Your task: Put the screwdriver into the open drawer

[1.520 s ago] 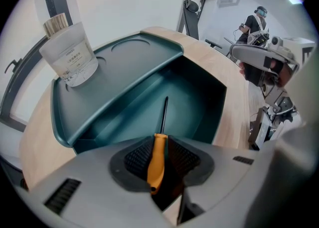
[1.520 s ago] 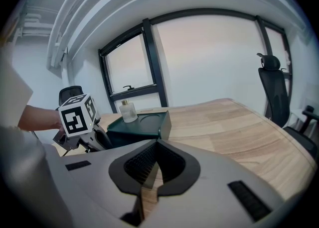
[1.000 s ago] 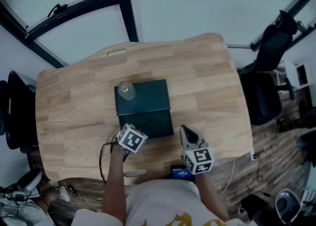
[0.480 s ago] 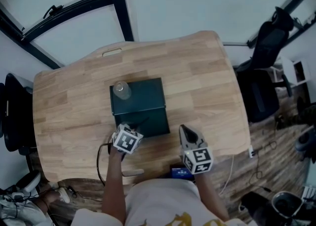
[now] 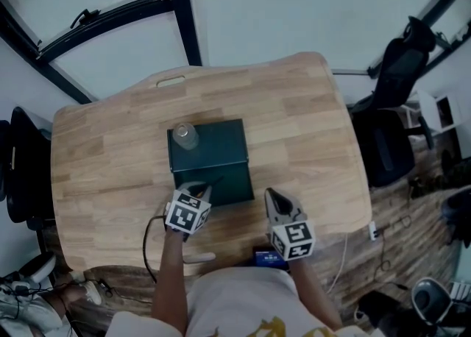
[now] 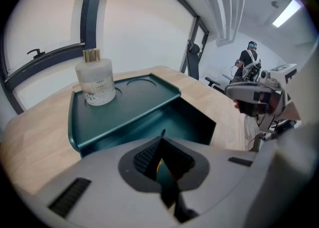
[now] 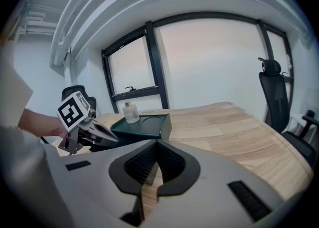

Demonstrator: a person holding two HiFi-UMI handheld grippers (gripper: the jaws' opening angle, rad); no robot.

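A dark green drawer box [image 5: 218,146] stands mid-table with its drawer [image 5: 230,184] pulled open toward me; its hollow [image 6: 185,121] shows in the left gripper view. My left gripper [image 5: 200,190] hovers at the drawer's front, shut on the screwdriver [image 5: 214,180]. Between the jaws I see an orange glimpse of it, and its thin dark tip [image 6: 162,134] points over the drawer. To the right, my right gripper [image 5: 271,198] is shut with nothing in it, above bare wood beside the drawer. The same box [image 7: 143,124] appears ahead-left in the right gripper view.
A small clear bottle [image 5: 184,135] stands on the box's back left corner. The wooden table [image 5: 309,126] has a black cable [image 5: 150,234] and a blue item [image 5: 266,257] at its near edge. Black chairs stand at right [image 5: 394,78] and left [image 5: 22,174].
My left gripper has drifted slightly back toward the table's near edge with the screwdriver still in it. The right gripper has hardly moved.
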